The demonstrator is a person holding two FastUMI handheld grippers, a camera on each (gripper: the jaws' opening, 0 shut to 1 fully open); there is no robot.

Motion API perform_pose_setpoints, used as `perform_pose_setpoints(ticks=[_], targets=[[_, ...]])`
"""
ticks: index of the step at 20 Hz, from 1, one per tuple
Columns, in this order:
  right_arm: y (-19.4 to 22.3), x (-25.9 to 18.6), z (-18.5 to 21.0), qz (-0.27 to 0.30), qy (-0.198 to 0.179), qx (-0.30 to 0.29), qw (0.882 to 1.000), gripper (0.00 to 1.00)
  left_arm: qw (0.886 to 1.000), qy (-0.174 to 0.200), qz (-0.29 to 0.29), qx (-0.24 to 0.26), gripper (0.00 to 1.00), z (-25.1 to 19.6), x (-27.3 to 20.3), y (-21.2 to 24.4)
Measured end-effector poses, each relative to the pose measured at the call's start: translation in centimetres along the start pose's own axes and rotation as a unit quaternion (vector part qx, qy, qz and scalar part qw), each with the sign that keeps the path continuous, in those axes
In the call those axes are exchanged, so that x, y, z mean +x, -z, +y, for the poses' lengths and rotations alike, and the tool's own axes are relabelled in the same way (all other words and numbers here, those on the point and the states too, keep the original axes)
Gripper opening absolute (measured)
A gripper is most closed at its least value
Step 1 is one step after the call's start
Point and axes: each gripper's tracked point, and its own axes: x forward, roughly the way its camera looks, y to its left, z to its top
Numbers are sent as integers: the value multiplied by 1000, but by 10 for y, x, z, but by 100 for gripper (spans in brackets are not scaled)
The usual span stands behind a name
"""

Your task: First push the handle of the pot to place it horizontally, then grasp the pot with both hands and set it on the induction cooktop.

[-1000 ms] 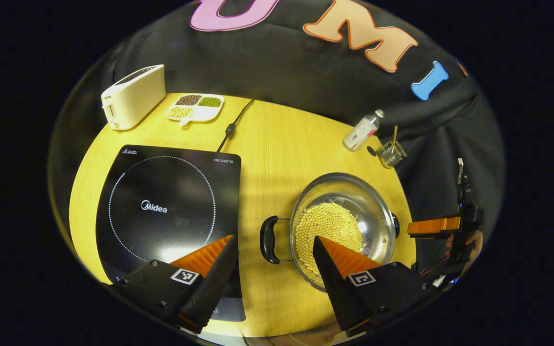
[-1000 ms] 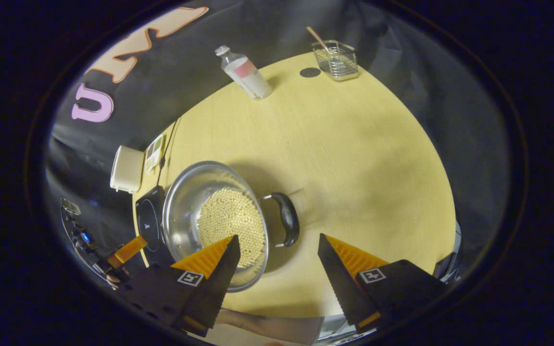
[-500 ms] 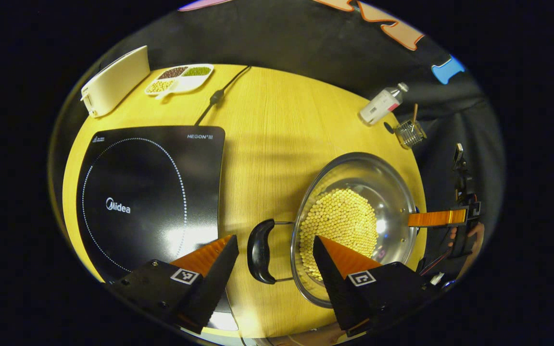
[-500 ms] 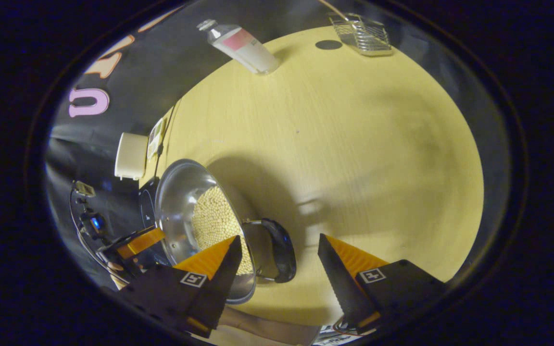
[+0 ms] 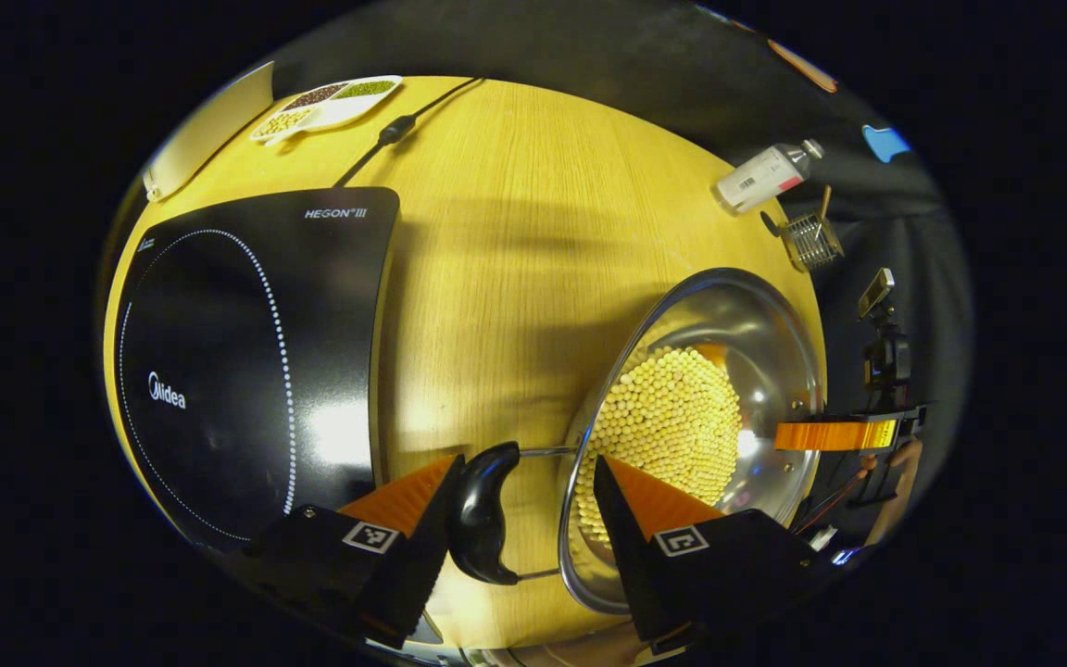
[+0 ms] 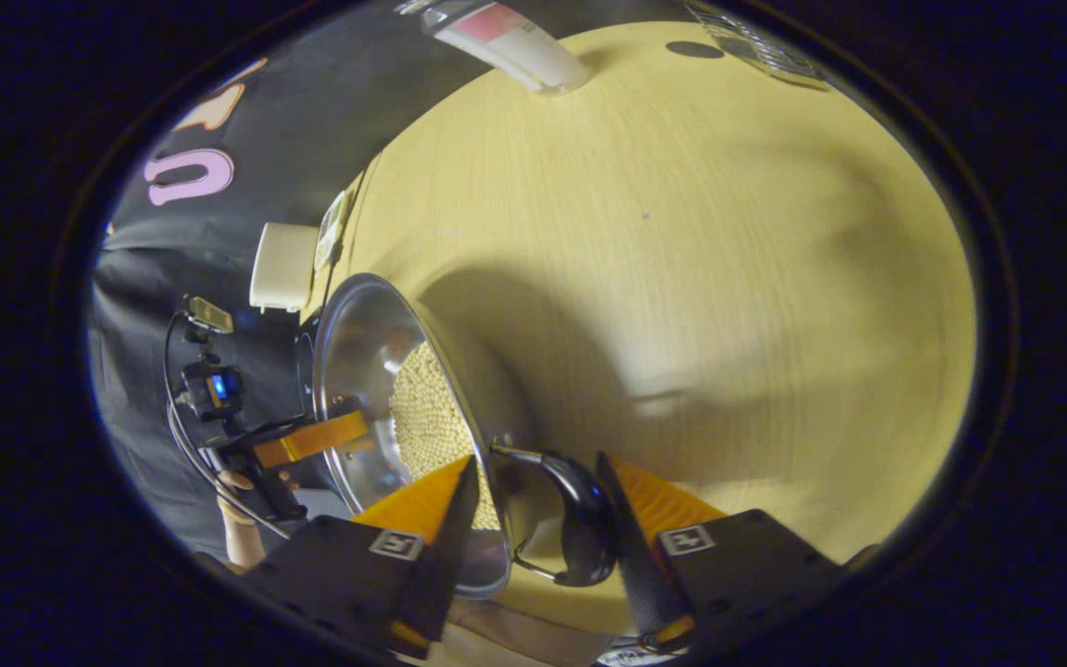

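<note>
Straddling the pot's two side handles, the two tools set up the relation the coming lift depends on: one handle lies between the left tool's spread fingers in the left gripper view, pressed close to the left finger while a gap remains on the pot side. The opposite handle sits between the right tool's fingers in the right gripper view, close against the right finger; whether either pair truly presses from both sides cannot be told. Both tools stand apart rather than clamped. Each handle's long axis runs across its tool's approach line, so closing would pinch the grip across its thickness.

The pot, a steel vessel with pale beans inside, rests on the yellow worktop. In the left gripper view the induction cooktop lies to the pot's left, with a bare strip of worktop between them; the carry would go leftward, and nothing stands on that path. The cooktop's cord, a divided dish and a white appliance lie far left, a bottle and wire basket far right, all well off the route.

The likely risk is an uneven lift tipping the beans.
</note>
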Motion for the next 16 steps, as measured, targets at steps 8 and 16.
perform_pose_setpoints(ticks=[8, 16], targets=[[7, 0, -8, 11, 23, -14, 1000, 50, 1000, -21, 20, 3, 61, 7, 1, 4], [37, -35, 0, 5, 30, -29, 999, 51, 1000, -17, 23, 1, 61, -10, -36, 30]])
